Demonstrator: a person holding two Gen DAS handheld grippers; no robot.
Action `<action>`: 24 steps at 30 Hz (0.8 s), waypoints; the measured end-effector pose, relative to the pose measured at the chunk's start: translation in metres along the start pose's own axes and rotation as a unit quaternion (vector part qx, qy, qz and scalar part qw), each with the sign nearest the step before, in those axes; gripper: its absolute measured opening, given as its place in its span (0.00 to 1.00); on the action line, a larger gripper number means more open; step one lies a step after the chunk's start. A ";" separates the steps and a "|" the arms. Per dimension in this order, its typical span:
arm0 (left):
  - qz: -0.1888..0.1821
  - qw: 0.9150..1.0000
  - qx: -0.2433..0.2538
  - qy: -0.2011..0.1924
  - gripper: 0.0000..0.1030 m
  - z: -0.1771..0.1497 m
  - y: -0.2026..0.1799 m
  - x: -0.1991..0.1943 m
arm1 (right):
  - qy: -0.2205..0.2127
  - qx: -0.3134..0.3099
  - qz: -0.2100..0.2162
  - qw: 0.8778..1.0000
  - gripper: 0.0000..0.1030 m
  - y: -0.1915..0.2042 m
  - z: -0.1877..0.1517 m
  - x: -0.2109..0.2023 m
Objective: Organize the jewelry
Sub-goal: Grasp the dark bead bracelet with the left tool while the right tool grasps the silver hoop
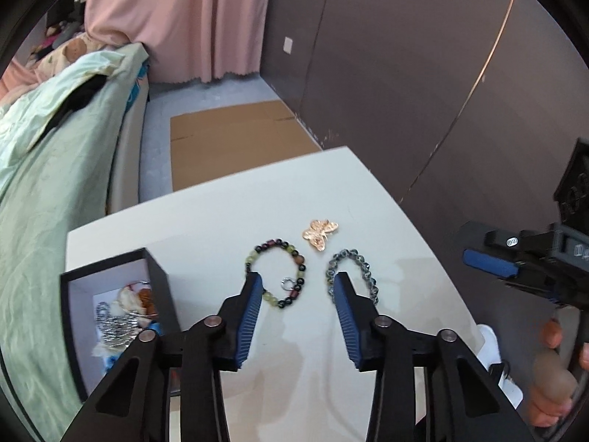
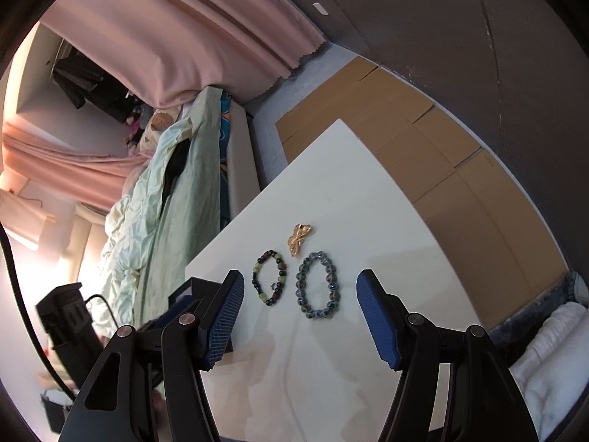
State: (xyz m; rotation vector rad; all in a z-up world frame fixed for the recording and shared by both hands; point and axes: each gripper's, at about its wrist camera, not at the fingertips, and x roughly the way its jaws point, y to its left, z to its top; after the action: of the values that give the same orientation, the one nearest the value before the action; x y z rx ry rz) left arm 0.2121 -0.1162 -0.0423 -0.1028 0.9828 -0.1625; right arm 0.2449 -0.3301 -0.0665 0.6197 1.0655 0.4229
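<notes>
On the white table (image 1: 221, 221) lie a multicoloured bead bracelet (image 1: 302, 269) with a small silver ring, a grey-blue bead bracelet (image 1: 368, 272) and a rose-gold butterfly brooch (image 1: 319, 234). My left gripper (image 1: 299, 283) is open and empty, just above the two bracelets. A black box (image 1: 162, 287) at the left holds a silver chain and other pieces. My right gripper (image 2: 299, 283) is open and empty, short of the same multicoloured bracelet (image 2: 254, 276), grey-blue bracelet (image 2: 331, 287) and brooch (image 2: 299, 238). The right gripper also shows at the right of the left wrist view (image 1: 489, 263).
A bed with a pale green quilt (image 1: 55, 184) runs along the table's left side. Flat cardboard (image 1: 228, 140) lies on the floor beyond the table, beside a dark wall (image 1: 405, 73). Pink curtains (image 1: 176, 18) hang at the back.
</notes>
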 end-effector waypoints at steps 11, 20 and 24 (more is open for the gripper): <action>0.010 0.998 -0.018 0.053 0.28 0.008 -0.014 0.053 | 0.007 0.060 0.024 0.998 0.63 -0.027 0.008 0.004; 0.056 0.996 -0.004 0.069 0.27 0.016 -0.021 0.084 | 0.020 0.055 -0.002 0.998 0.63 -0.031 0.014 0.015; 0.065 0.995 -0.008 0.080 0.25 0.016 -0.017 0.098 | 0.025 0.037 -0.026 0.999 0.62 -0.027 0.015 0.018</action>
State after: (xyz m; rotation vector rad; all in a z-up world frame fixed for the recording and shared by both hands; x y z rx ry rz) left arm 0.2769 -0.1508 -0.1107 -0.0408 1.1469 -0.0430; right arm 0.2673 -0.3439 -0.0916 0.6497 1.1461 0.3567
